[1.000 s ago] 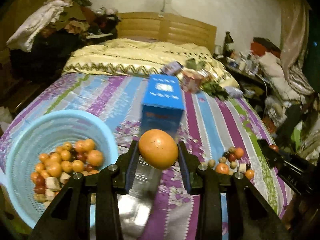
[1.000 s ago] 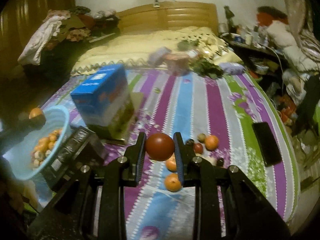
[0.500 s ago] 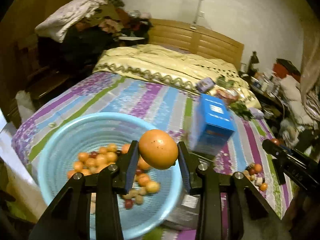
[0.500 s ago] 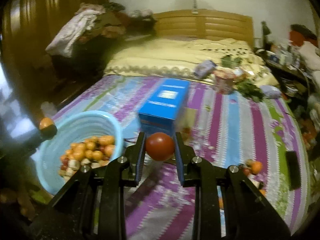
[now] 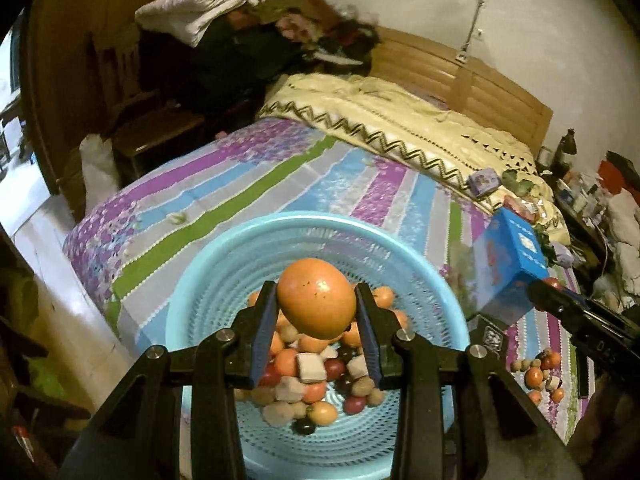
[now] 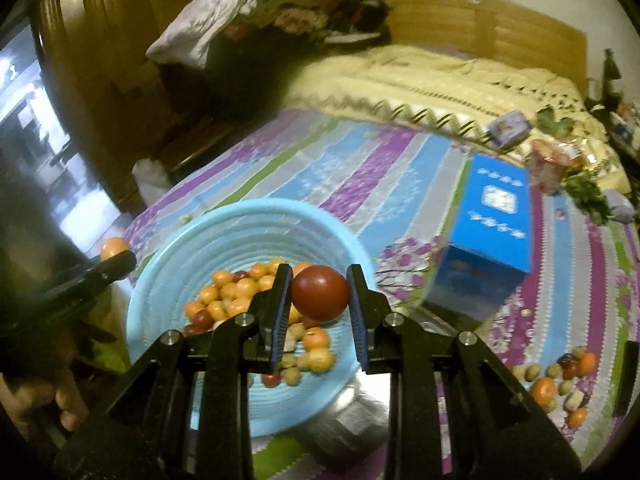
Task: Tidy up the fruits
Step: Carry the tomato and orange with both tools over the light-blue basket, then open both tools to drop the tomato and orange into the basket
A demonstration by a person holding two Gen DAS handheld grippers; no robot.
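Note:
My left gripper [image 5: 316, 312] is shut on an orange fruit [image 5: 316, 304] and holds it above the light blue basket [image 5: 224, 276], which holds several small orange and red fruits. My right gripper [image 6: 319, 298] is shut on a dark red fruit [image 6: 320, 298] above the right side of the same basket [image 6: 180, 240]. A small pile of loose fruits [image 6: 560, 380] lies on the striped bedsheet at the right; it also shows in the left wrist view [image 5: 540, 376]. The left gripper shows at the left of the right wrist view [image 6: 112, 256].
A blue box [image 6: 488, 236] stands on the bed to the right of the basket. A silver packet [image 6: 344, 424] lies under the basket's near edge. A cream blanket [image 5: 400, 120] and wooden headboard are at the far end. The bed's left edge drops to the floor.
Both grippers have swung left with their fruits, from over the bed near the blue box and the loose pile to above the basket.

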